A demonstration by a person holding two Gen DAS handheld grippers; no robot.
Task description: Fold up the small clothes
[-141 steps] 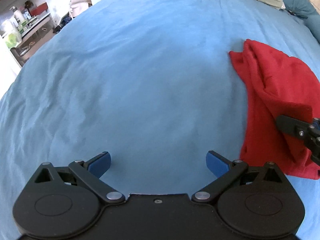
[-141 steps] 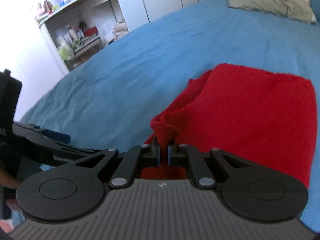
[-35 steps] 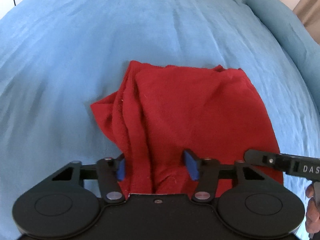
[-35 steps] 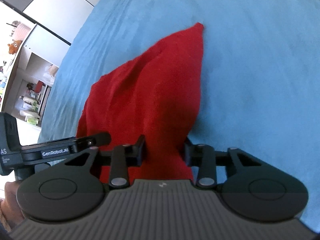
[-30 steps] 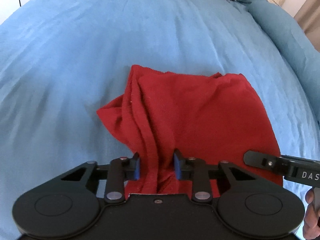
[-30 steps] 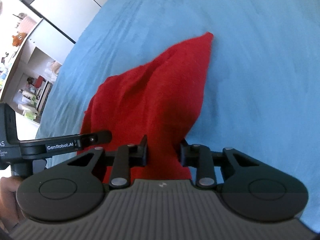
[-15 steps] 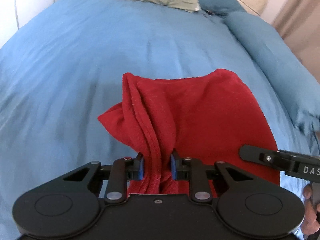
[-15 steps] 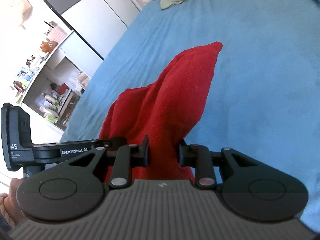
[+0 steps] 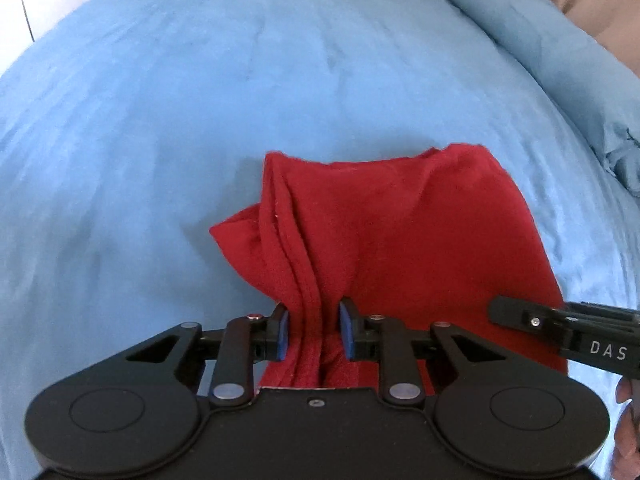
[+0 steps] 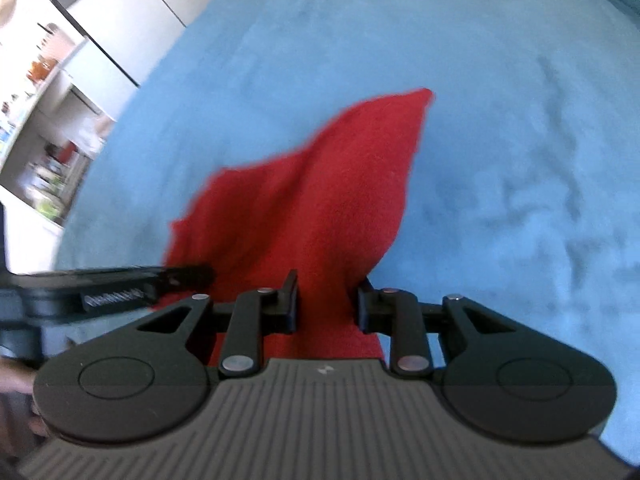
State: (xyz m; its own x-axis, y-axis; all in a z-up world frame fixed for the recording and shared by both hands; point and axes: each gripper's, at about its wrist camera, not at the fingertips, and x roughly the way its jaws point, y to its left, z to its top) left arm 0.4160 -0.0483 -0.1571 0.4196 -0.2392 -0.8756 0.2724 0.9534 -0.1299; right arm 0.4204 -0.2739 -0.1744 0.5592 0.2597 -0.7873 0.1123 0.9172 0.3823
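While both claws grip red garment, left claw, right claw, long axis stretching away over blue bedspread.

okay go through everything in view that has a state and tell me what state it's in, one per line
red garment: bunched, near edge gripped by both grippers, far end on the bed.
left gripper: shut on a bunched fold of the garment.
right gripper: shut on the garment.
blue bedspread: spread, lightly wrinkled.

Black claw — blue pads, silver screws.
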